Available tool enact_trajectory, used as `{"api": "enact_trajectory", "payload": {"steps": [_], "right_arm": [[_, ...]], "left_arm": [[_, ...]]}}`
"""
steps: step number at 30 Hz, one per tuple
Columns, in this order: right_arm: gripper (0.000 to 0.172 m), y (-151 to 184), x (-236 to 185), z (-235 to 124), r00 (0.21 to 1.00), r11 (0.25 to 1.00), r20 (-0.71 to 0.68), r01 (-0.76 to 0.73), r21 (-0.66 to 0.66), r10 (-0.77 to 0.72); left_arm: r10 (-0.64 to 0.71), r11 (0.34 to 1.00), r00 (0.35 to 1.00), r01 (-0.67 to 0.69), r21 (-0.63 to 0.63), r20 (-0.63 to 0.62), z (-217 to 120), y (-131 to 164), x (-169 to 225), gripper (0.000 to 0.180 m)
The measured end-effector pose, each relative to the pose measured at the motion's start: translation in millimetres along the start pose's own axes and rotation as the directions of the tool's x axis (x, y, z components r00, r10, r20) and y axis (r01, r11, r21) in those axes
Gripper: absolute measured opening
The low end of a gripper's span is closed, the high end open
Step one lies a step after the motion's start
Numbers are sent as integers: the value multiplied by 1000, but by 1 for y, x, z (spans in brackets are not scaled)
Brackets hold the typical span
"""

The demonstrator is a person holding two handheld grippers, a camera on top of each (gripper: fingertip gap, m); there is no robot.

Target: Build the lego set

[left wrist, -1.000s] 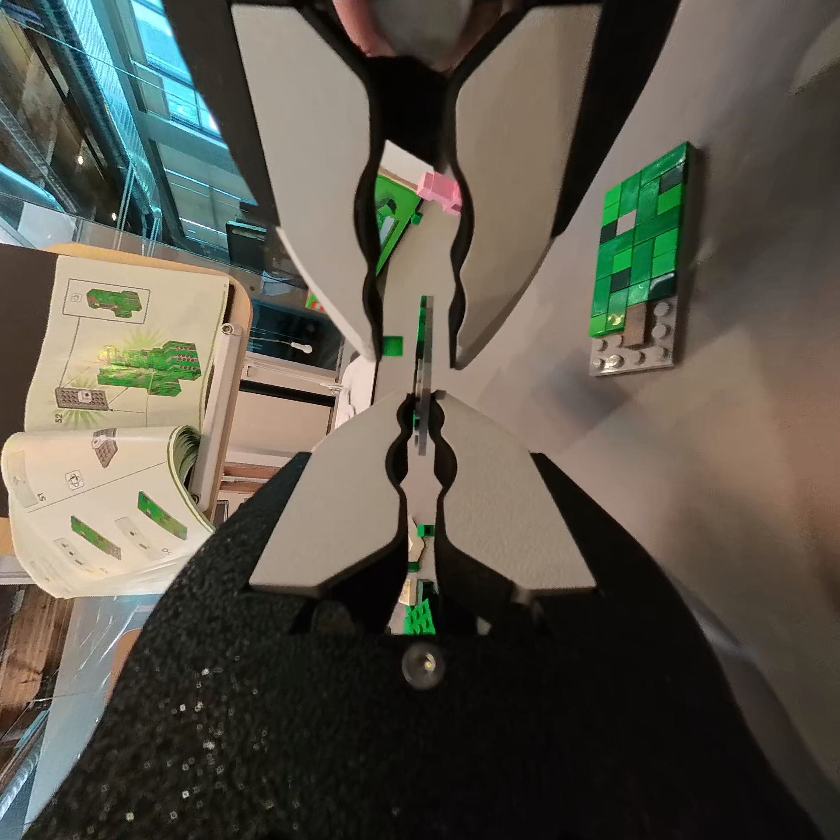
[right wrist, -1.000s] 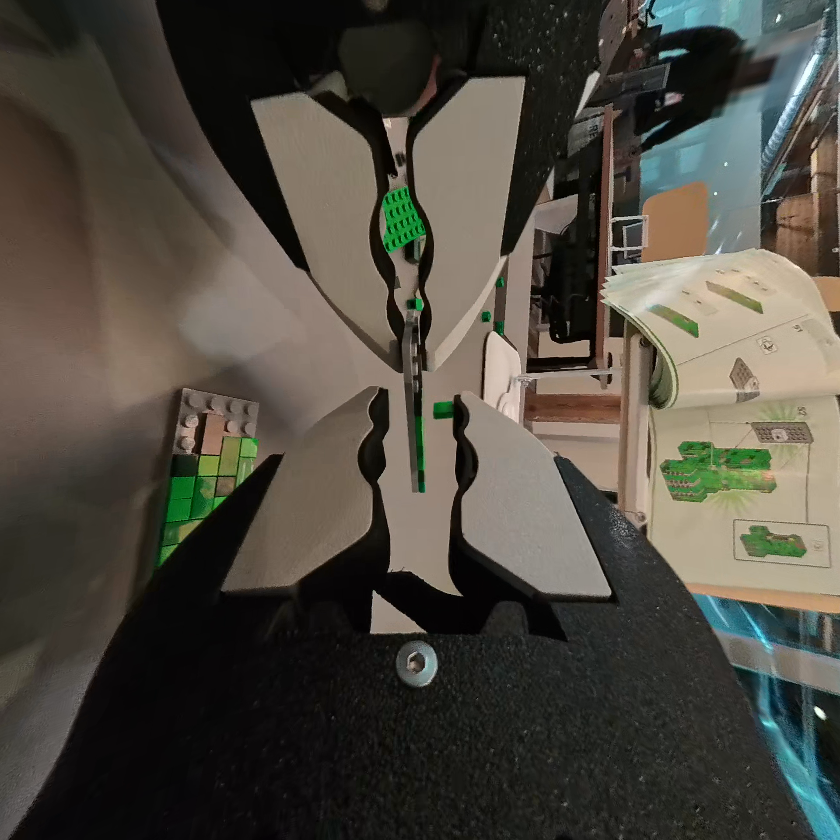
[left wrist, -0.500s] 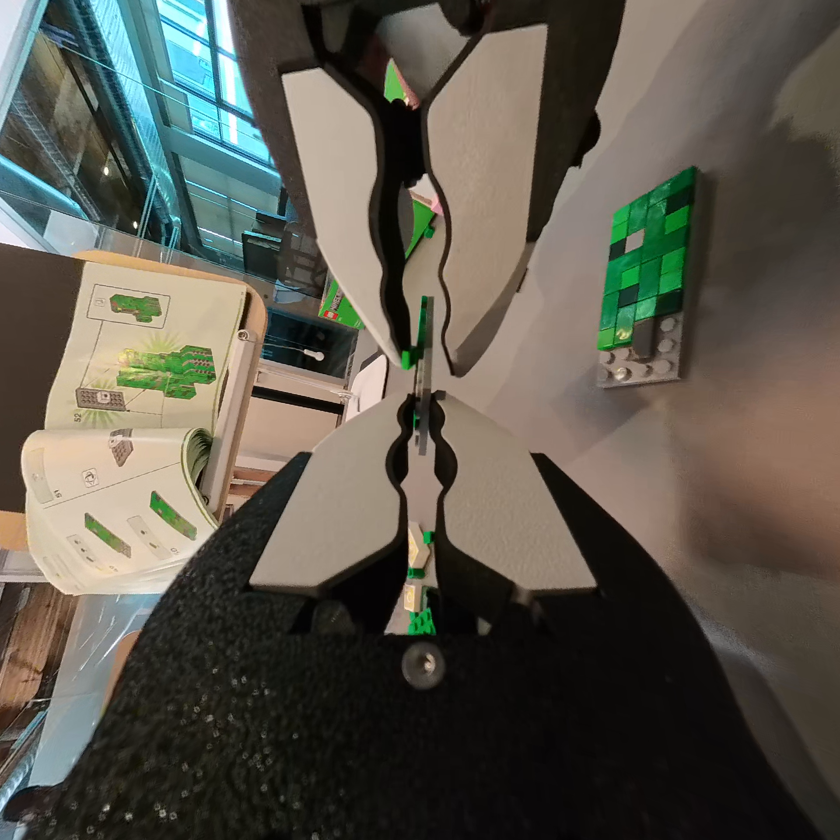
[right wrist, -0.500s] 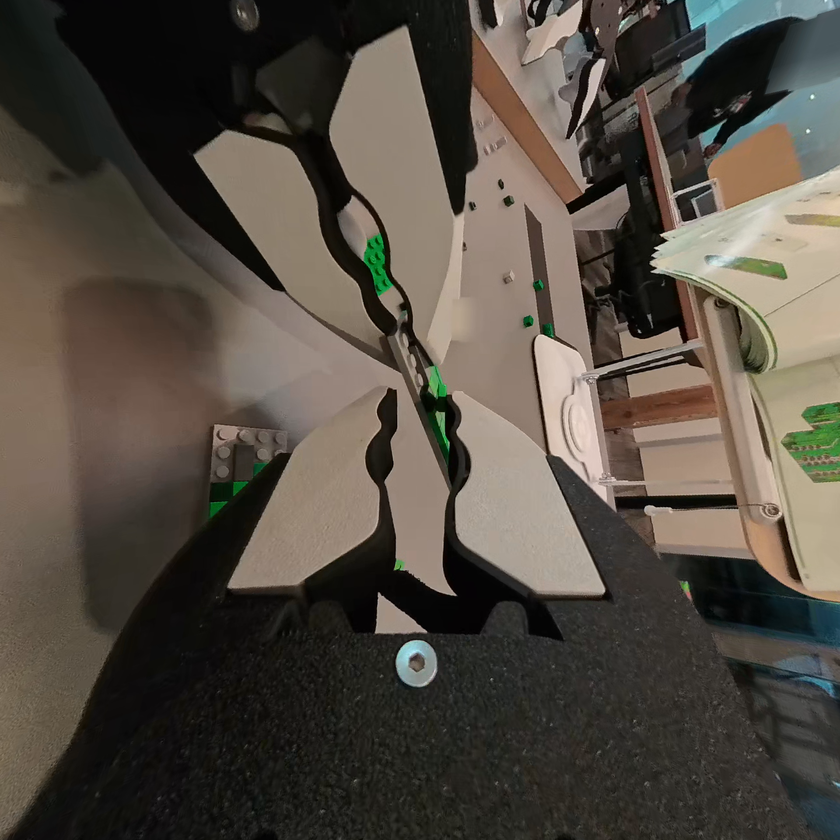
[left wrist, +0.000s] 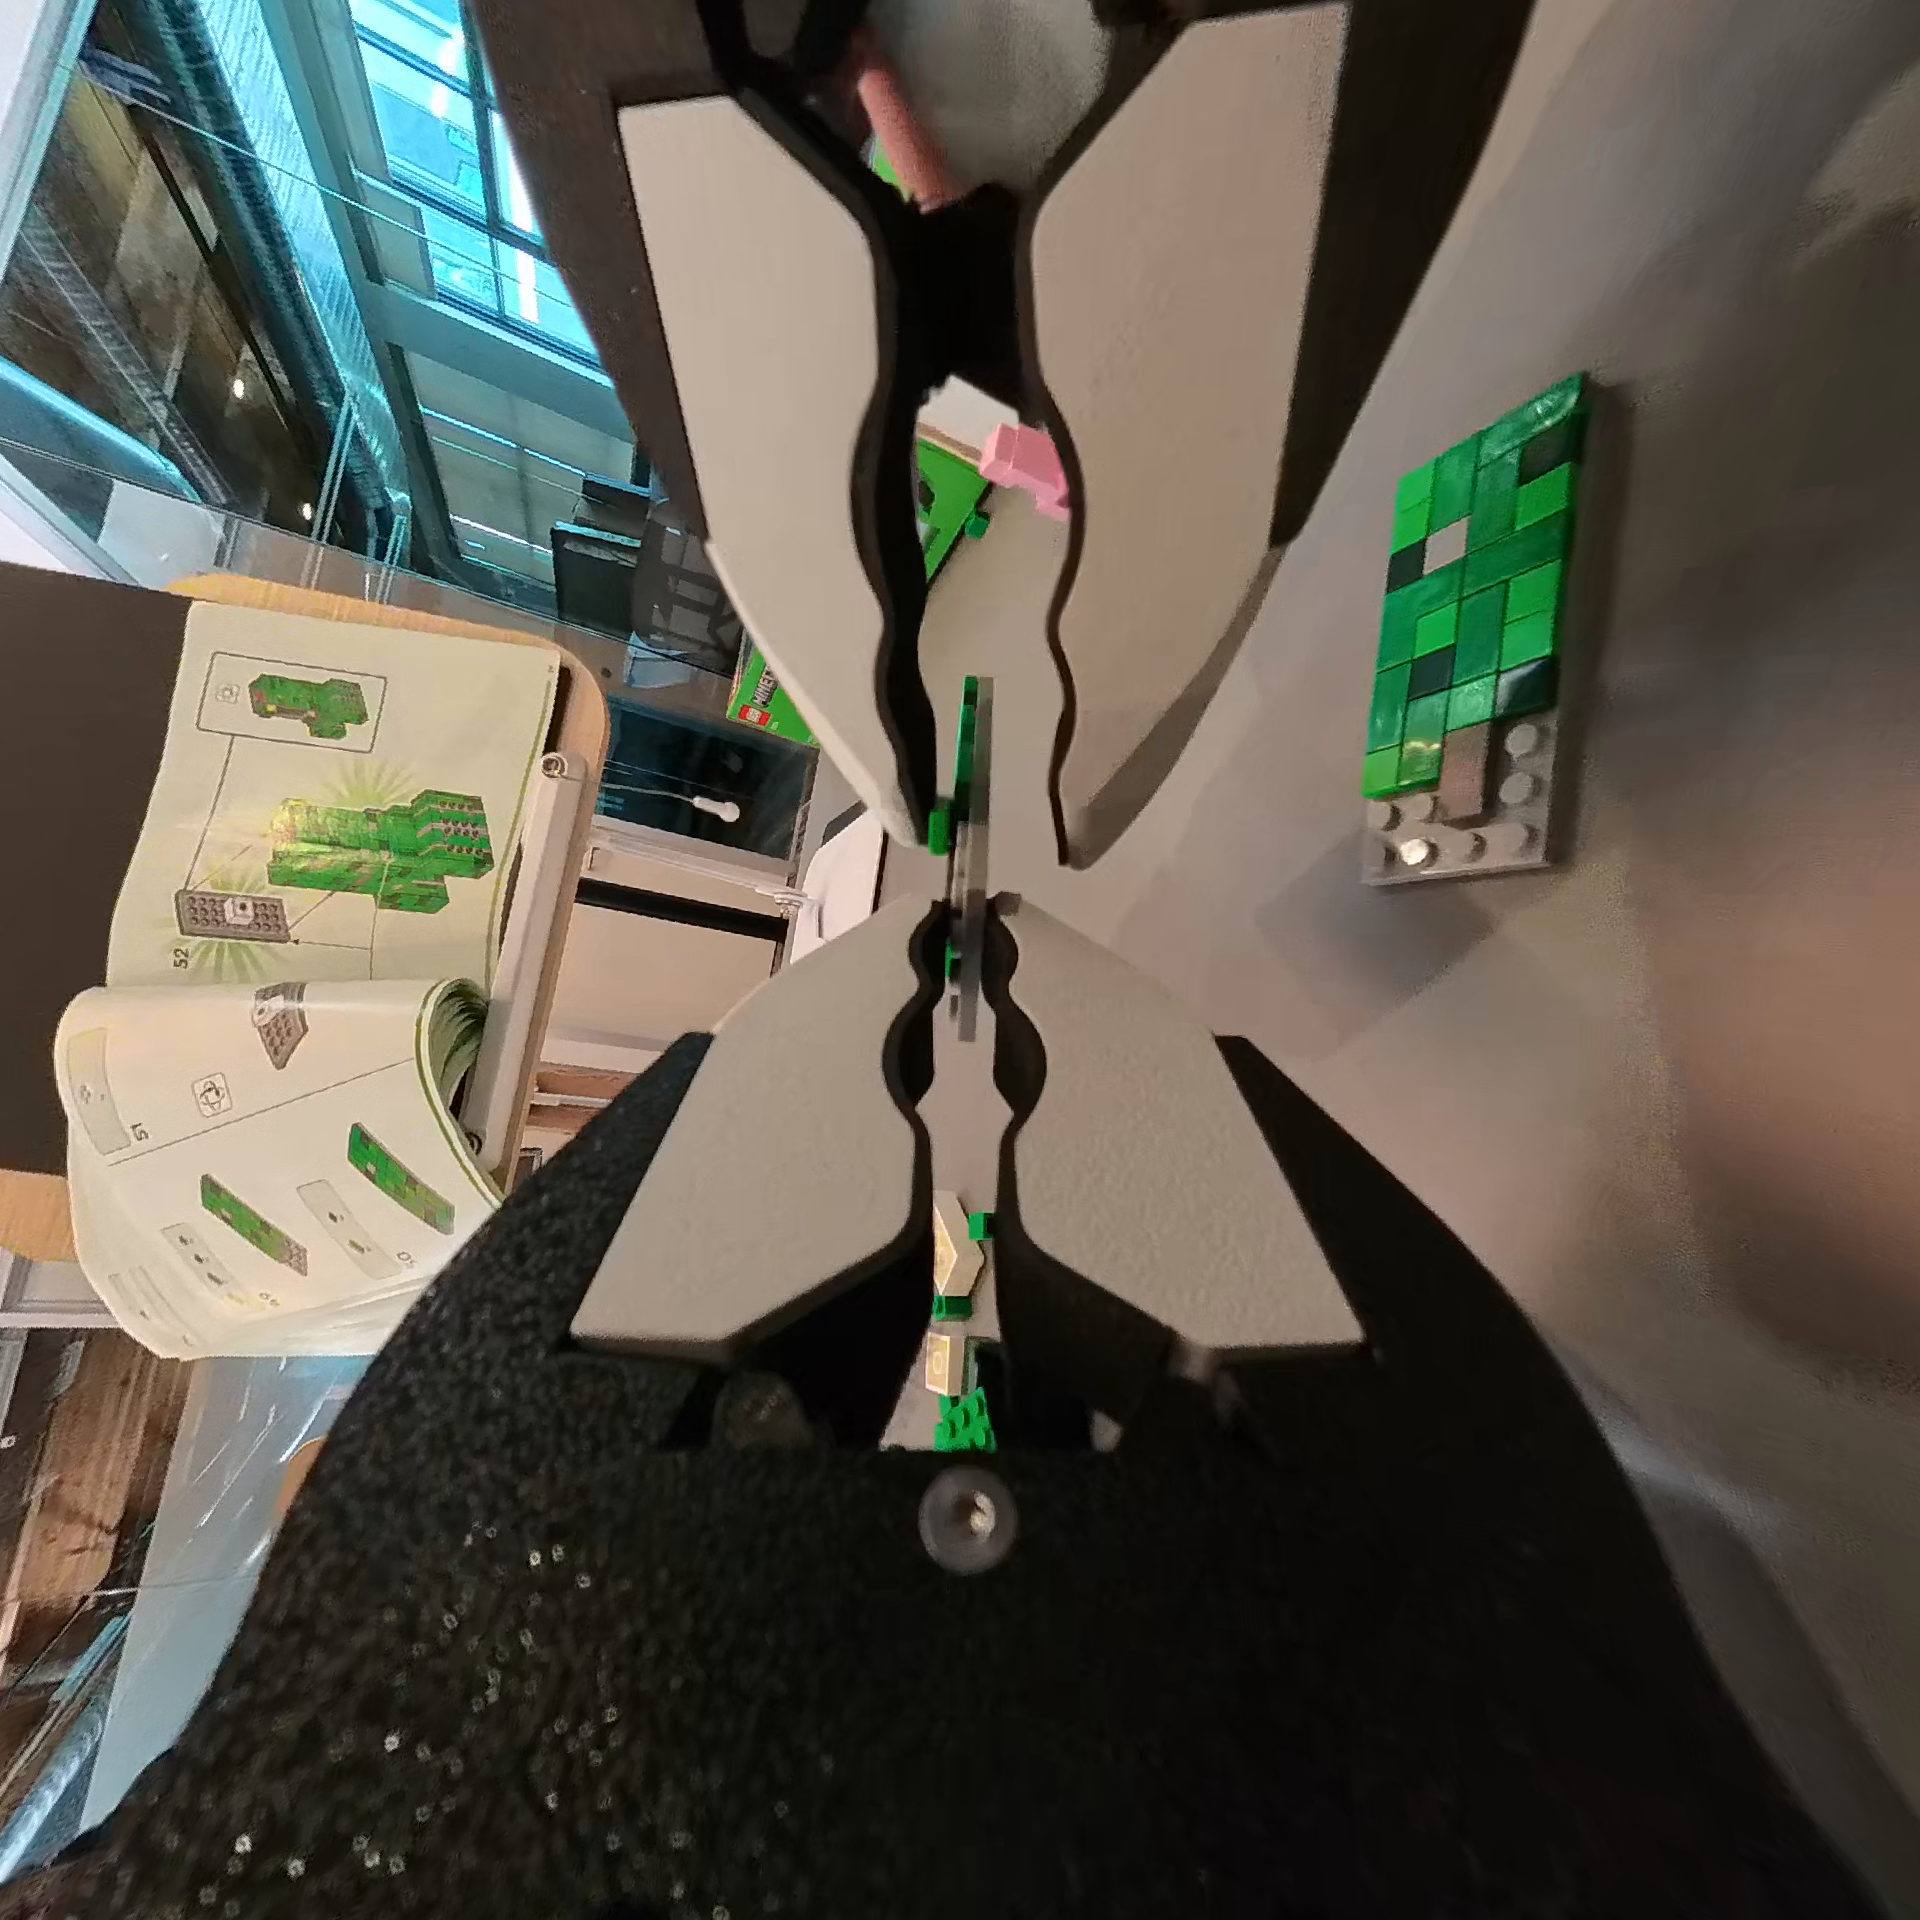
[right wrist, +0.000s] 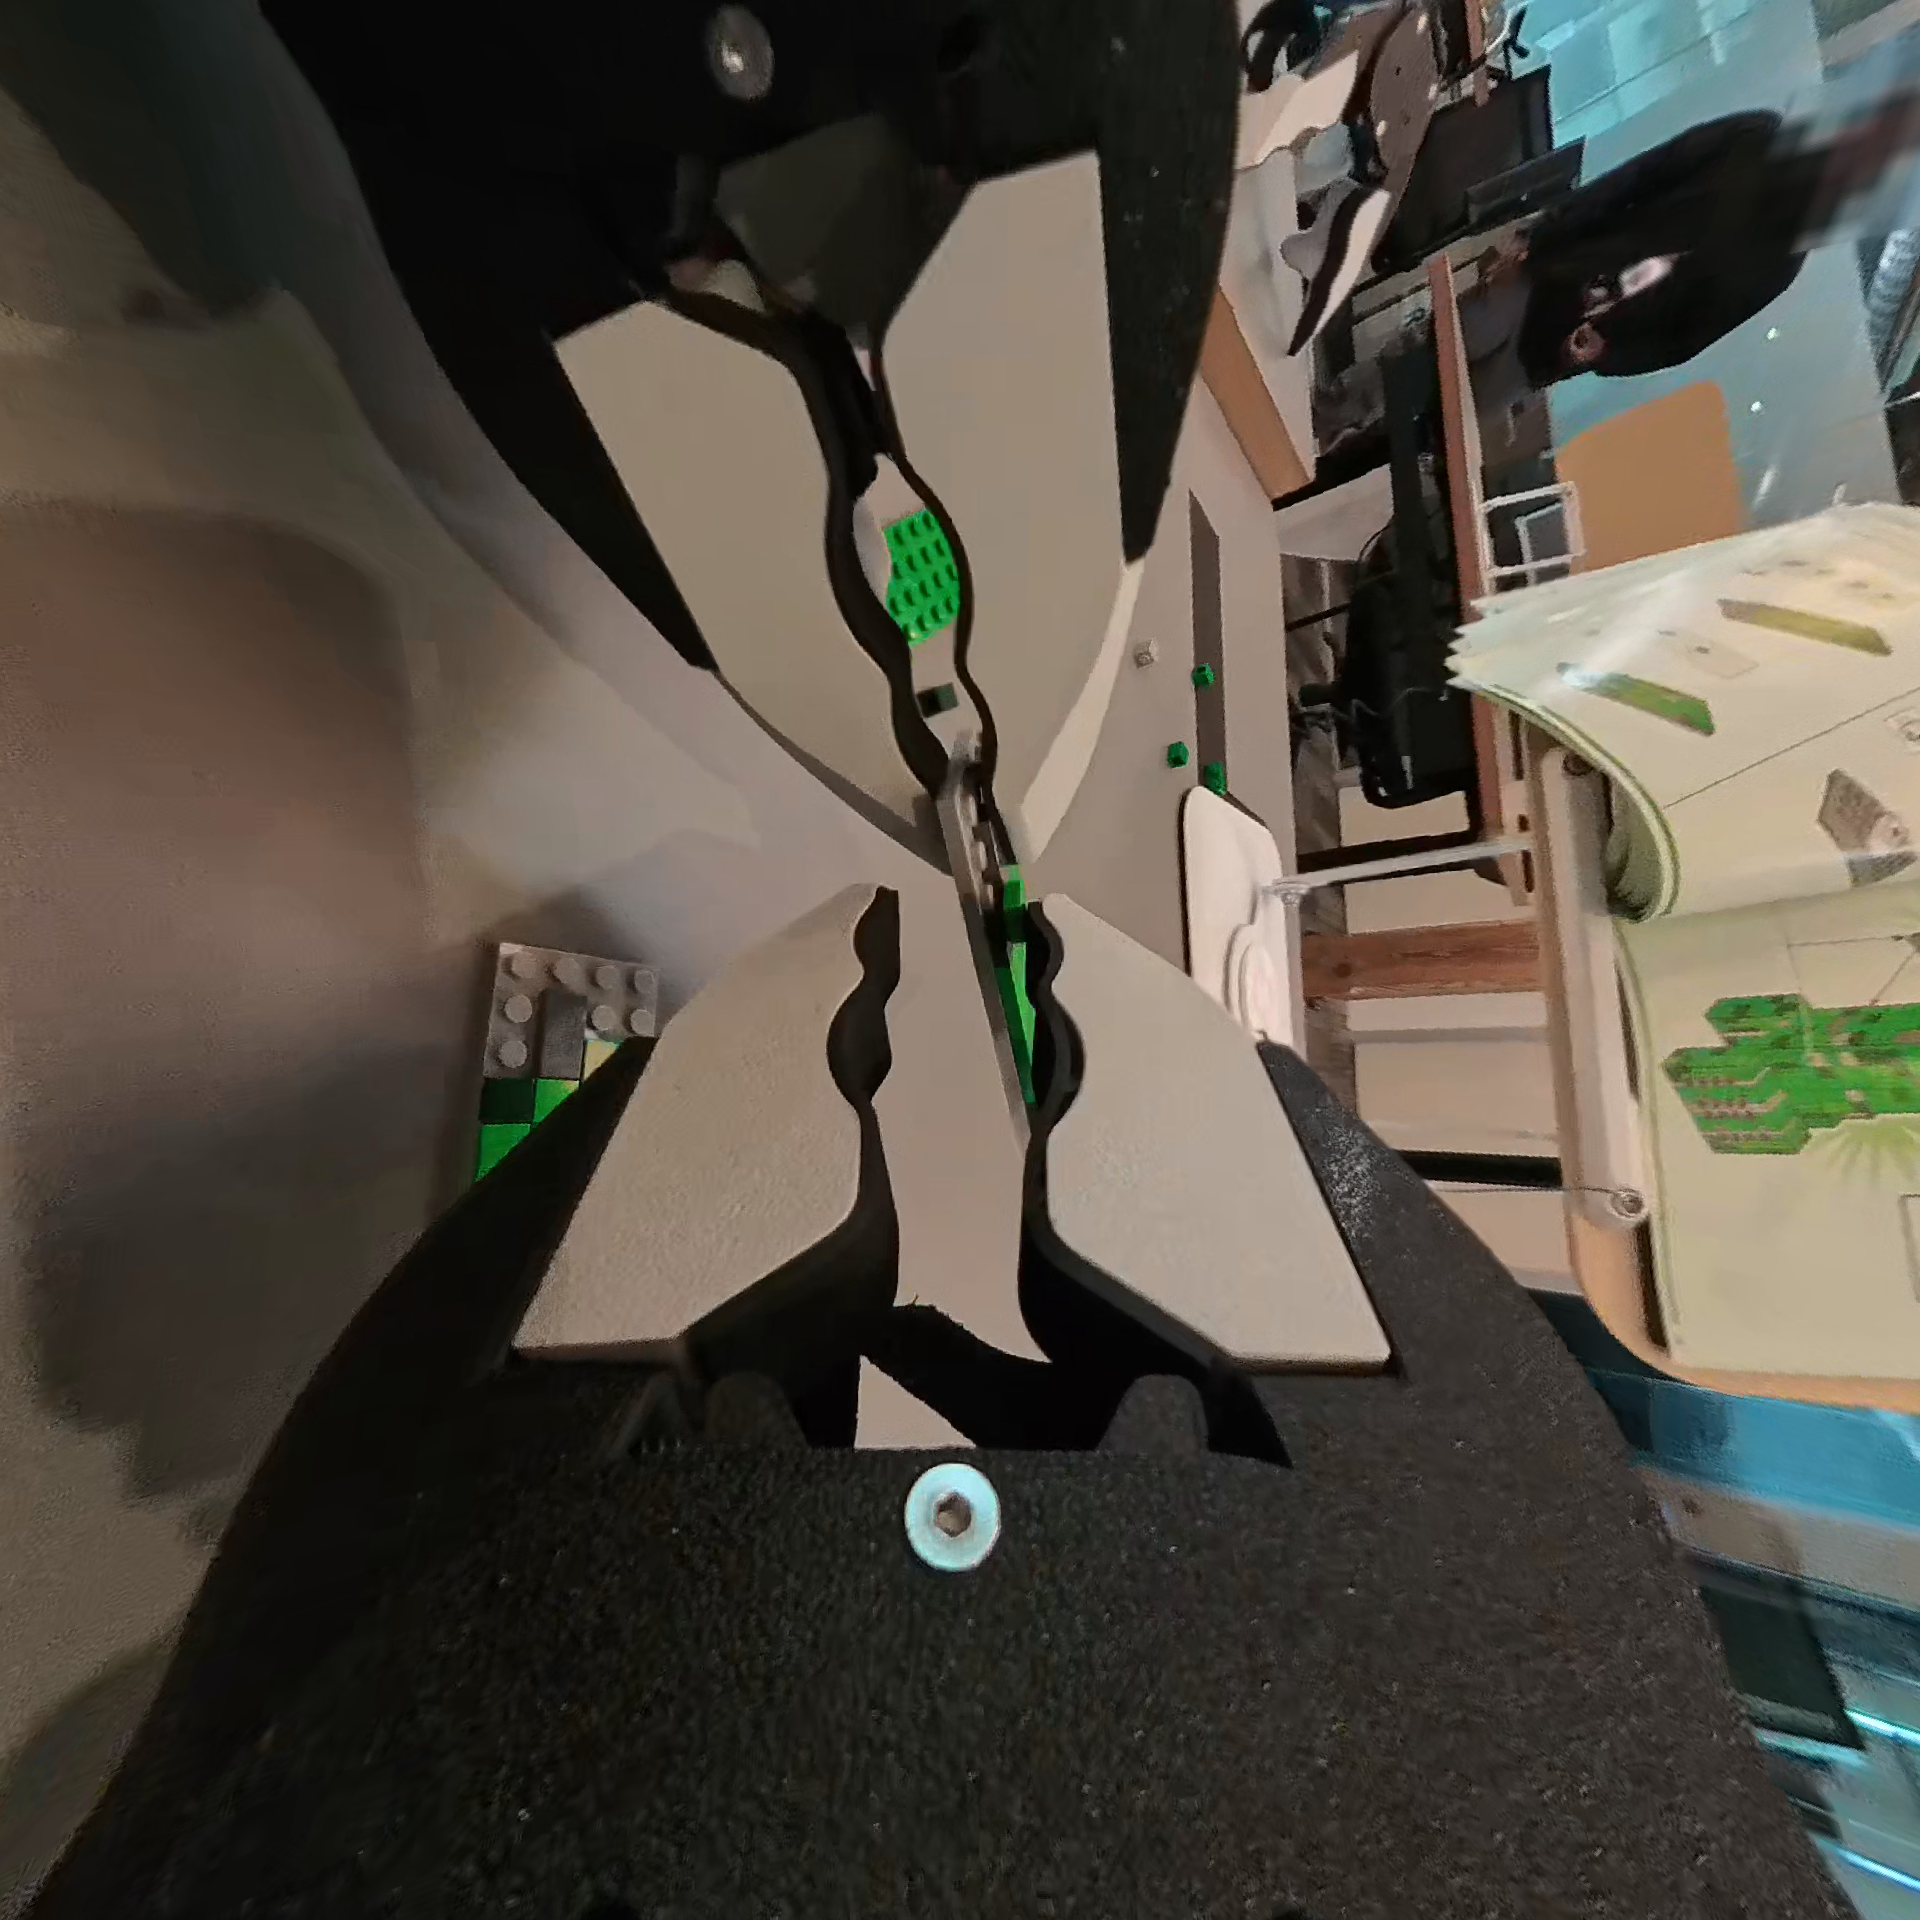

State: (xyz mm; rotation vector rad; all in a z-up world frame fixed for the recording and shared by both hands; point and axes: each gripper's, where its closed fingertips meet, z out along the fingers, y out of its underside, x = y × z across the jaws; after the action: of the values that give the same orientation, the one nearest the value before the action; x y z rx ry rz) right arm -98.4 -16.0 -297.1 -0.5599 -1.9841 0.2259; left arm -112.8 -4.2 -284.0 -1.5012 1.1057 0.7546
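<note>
While the left gripper (left wrist: 971, 914) pinches the near edge of a thin grey plate (left wrist: 971, 862) with green tiles, holding it edge-on above the grey table (left wrist: 1714, 1039), the right gripper (right wrist: 961, 899) faces it from the plate's far end. Its jaws stand part-open around the plate, with one finger touching the green side and the other clear. To one side of the held plate lies a second, tile-covered plate (left wrist: 1475, 644), and to the other an open instruction booklet (left wrist: 312, 883). Beyond it sits a pink brick (left wrist: 1023, 462).
</note>
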Motion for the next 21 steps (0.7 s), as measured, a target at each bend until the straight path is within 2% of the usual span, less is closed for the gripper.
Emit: {"api": "enact_trajectory", "payload": {"steps": [12, 14, 17, 21], "right_arm": [[18, 3, 4, 1, 986, 986, -78, 137, -92, -144], [10, 4, 1, 4, 967, 970, -121, 208, -125, -223], [8, 5, 1, 4, 909, 910, -147, 358, -207, -391], [7, 7, -5, 5, 898, 892, -106, 397, -217, -426]], "left_arm": [[-13, 999, 1000, 13, -41, -1, 2, 0, 0, 5], [-4, 999, 1000, 3, -42, -2, 1, 2, 1, 5], [7, 998, 1000, -7, -56, -4, 2, 2, 2, 5], [12, 998, 999, -14, -58, -31, 3, 2, 7, 5]]}}
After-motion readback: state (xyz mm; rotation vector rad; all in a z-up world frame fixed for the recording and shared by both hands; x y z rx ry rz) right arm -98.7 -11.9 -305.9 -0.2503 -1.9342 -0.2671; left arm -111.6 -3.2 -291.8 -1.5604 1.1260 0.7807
